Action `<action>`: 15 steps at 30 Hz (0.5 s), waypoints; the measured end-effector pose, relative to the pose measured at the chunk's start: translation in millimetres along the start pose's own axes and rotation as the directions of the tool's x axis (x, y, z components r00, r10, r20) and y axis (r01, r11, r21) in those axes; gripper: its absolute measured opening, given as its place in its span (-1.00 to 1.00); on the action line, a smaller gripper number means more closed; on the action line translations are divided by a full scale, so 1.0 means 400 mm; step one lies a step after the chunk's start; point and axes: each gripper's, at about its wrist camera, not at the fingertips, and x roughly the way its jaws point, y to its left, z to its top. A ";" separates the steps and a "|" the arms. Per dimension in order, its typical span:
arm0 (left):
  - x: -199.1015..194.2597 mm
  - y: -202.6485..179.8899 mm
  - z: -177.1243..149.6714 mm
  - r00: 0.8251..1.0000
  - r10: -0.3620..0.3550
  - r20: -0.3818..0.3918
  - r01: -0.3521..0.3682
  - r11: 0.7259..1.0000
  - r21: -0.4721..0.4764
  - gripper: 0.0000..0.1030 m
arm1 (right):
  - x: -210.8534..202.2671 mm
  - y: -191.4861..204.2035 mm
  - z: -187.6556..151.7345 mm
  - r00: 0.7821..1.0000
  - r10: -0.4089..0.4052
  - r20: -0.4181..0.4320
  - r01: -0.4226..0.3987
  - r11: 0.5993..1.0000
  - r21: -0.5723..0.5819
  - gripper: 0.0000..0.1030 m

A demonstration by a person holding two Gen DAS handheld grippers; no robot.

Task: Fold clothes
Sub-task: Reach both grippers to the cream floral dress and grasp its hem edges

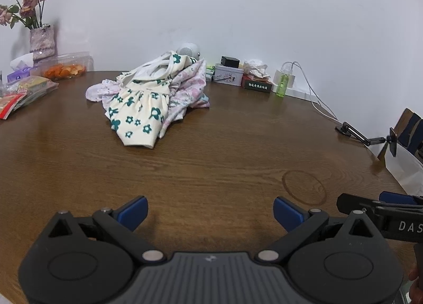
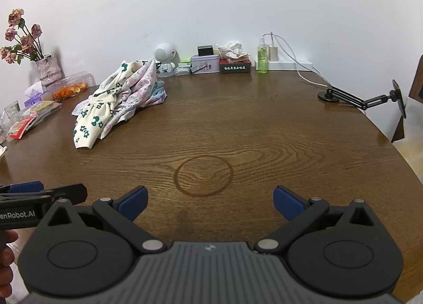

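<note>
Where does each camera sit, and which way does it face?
Left wrist: on the left gripper, low over the table, facing the clothes; right gripper and a hand edge at right.
Right wrist: on the right gripper, facing the ring stain; left gripper at left.
Shared: clothes, flowers, green bottle, ring stain.

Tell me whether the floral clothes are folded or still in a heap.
Heaped, not folded: the cream flower-print garment lies crumpled over the pink floral one on the table.
</note>
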 end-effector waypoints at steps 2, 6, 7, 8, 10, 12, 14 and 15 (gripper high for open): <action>0.010 0.008 0.017 1.000 0.010 0.011 -0.009 1.000 -0.011 0.97 | 0.010 0.007 0.015 1.000 0.012 0.004 -0.012 1.000 -0.007 0.99; 0.033 0.022 0.059 0.999 0.030 0.042 -0.029 0.999 -0.021 0.97 | 0.045 0.026 0.067 0.999 0.052 0.014 -0.052 0.999 -0.018 0.99; 0.042 0.027 0.073 0.998 0.037 0.049 -0.036 0.999 -0.023 0.97 | 0.057 0.032 0.085 0.998 0.064 0.018 -0.063 0.998 -0.024 0.99; 0.051 0.031 0.087 0.997 0.045 0.055 -0.043 0.999 -0.024 0.97 | 0.070 0.038 0.103 0.997 0.075 0.022 -0.075 0.997 -0.029 0.99; 0.072 0.041 0.118 0.997 0.054 0.063 -0.052 0.998 -0.029 0.97 | 0.095 0.051 0.139 0.995 0.099 0.029 -0.098 0.994 -0.042 1.00; 0.094 0.051 0.154 0.994 0.071 0.079 -0.069 0.997 -0.026 0.97 | 0.121 0.063 0.175 0.992 0.123 0.035 -0.121 0.991 -0.054 1.00; 0.119 0.061 0.188 0.991 0.095 0.092 -0.094 0.995 -0.014 0.97 | 0.146 0.076 0.211 0.988 0.146 0.042 -0.143 0.987 -0.066 0.99; 0.133 0.067 0.208 0.989 0.109 0.098 -0.109 0.994 -0.009 0.97 | 0.163 0.083 0.233 0.987 0.157 0.042 -0.154 0.985 -0.073 1.00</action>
